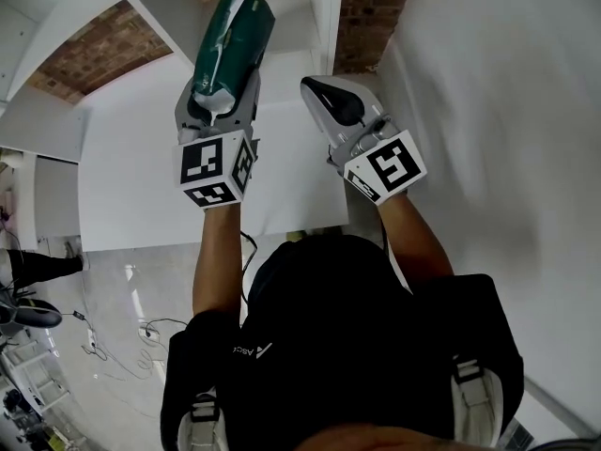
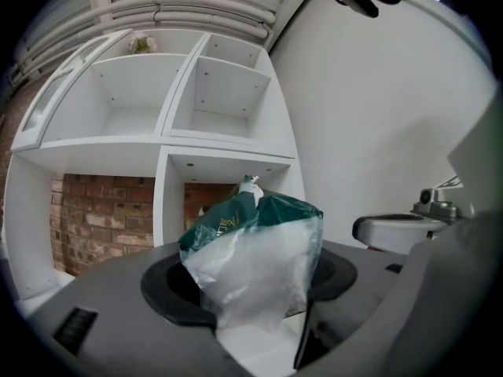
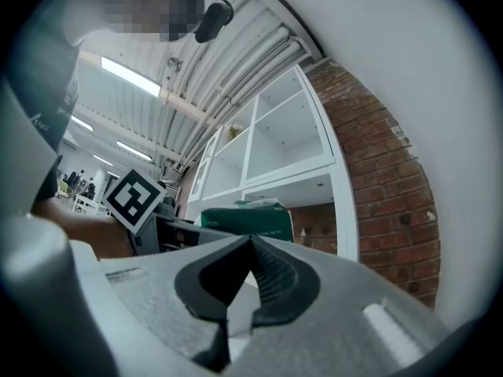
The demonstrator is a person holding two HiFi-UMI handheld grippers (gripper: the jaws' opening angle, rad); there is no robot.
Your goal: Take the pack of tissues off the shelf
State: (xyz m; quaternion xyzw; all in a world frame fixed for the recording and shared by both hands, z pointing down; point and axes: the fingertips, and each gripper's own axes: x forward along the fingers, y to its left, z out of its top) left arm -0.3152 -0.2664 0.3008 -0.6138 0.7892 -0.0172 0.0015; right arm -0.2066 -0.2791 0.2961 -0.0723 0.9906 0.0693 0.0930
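Observation:
The pack of tissues [image 1: 235, 36] is a dark green and clear plastic bag. My left gripper [image 1: 222, 90] is shut on its near end and holds it up in front of the white shelf unit [image 1: 178, 12]. In the left gripper view the pack [image 2: 253, 246] stands between the dark pads, with the shelf's compartments [image 2: 165, 151] behind it. My right gripper [image 1: 317, 90] is beside it on the right, shut and holding nothing. In the right gripper view its pads [image 3: 271, 277] meet at a point, and the pack [image 3: 247, 220] shows beyond them.
Red brick wall [image 1: 103, 50] shows through the lower shelf openings. A plain white wall [image 1: 488, 111] rises on the right. A small plant [image 2: 141, 44] sits in a top compartment. Cables lie on the floor [image 1: 131, 336] at lower left.

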